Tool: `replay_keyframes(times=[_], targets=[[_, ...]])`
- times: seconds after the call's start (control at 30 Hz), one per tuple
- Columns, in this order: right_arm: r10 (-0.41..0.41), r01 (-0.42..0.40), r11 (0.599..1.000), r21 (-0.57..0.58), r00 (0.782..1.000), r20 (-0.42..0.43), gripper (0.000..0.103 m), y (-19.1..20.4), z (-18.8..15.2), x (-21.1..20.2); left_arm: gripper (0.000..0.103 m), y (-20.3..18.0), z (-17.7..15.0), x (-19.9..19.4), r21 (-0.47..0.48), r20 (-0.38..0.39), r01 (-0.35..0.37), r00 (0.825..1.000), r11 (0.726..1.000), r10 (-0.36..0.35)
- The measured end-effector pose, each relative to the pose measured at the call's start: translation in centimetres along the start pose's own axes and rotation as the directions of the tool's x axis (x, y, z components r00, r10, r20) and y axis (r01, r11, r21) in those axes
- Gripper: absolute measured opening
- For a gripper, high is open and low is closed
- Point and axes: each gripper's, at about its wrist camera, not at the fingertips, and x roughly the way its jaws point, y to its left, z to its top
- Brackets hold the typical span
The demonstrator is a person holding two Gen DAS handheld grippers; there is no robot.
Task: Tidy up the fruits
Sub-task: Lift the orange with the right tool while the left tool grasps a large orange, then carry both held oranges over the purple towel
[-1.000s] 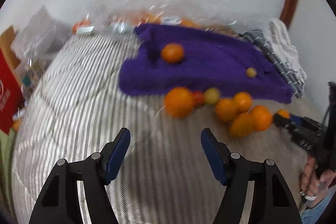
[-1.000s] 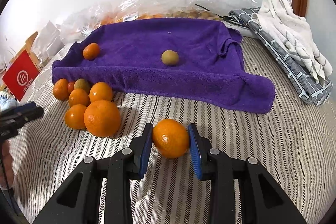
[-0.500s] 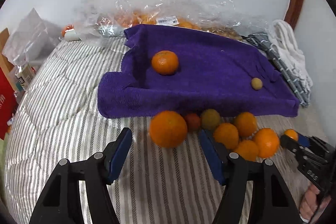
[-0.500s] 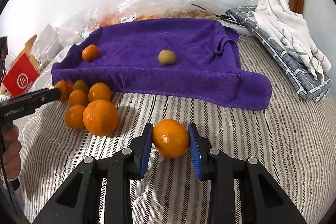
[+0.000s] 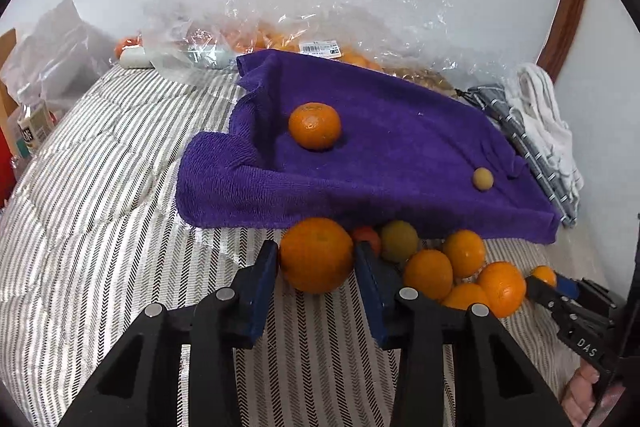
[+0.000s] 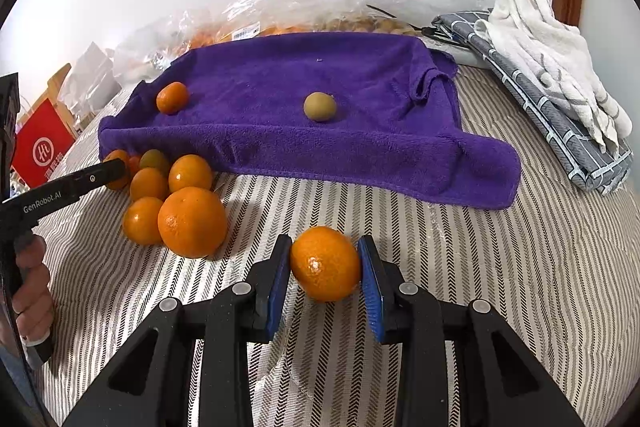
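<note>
On the bed: a striped quilt (image 6: 500, 287) lies under everything, with the wall behind it.
Purple towel (image 5: 400, 155): spread across the far side of the quilt; it carries one mandarin (image 5: 315, 126) near its left end and a small greenish-brown fruit (image 5: 483, 179) near its right end.
Plastic bag (image 5: 304, 27): clear, crumpled against the wall behind the towel, with orange fruit showing through.
Folded cloths (image 6: 552, 67): white on grey check, right of the towel.
Fruit pile (image 6: 168, 195): oranges and mandarins bunched at the towel's near edge.
My left gripper (image 5: 316, 259): jaws closing around the big orange (image 5: 316, 254) at the pile's left end; both pads look to be touching it.
My right gripper (image 6: 325, 267): clamped on a mandarin (image 6: 325, 263) that sits on the quilt, apart from the pile.
</note>
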Motion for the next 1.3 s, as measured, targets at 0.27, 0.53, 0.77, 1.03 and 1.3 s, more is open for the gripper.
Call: replay_keyframes(times=[0.27,0.53,0.77,1.03,1.3], targets=[[-0.002,0.002,1.000,0.008,1.000,0.002,0.034,-0.1,-0.1,0.0,0.037,1.2,-0.2,-0.6,-0.056,0.026,0.038,0.999,0.998,-0.037],[0.006,-0.006,1.000,0.018,1.000,0.007,0.034,-0.3,-0.1,-0.1,0.037,1.5,-0.3,-1.6,-0.057,0.066,0.044,0.997,0.997,-0.040],[0.034,-0.036,0.998,0.047,0.999,0.041,0.034,-0.9,-0.3,-0.7,0.037,1.5,-0.3,-1.9,-0.059,0.082,0.036,0.996,0.998,-0.031],[0.112,-0.115,0.990,0.086,0.993,0.037,0.034,-1.8,-0.2,-0.7,0.037,1.9,-0.1,-2.6,-0.065,0.121,0.028,0.992,0.998,-0.020],[0.073,-0.078,0.991,0.106,0.996,0.044,0.034,-2.5,-0.8,-1.4,0.037,0.9,-0.2,-3.2,-0.012,0.157,0.010,0.988,1.000,-0.008]])
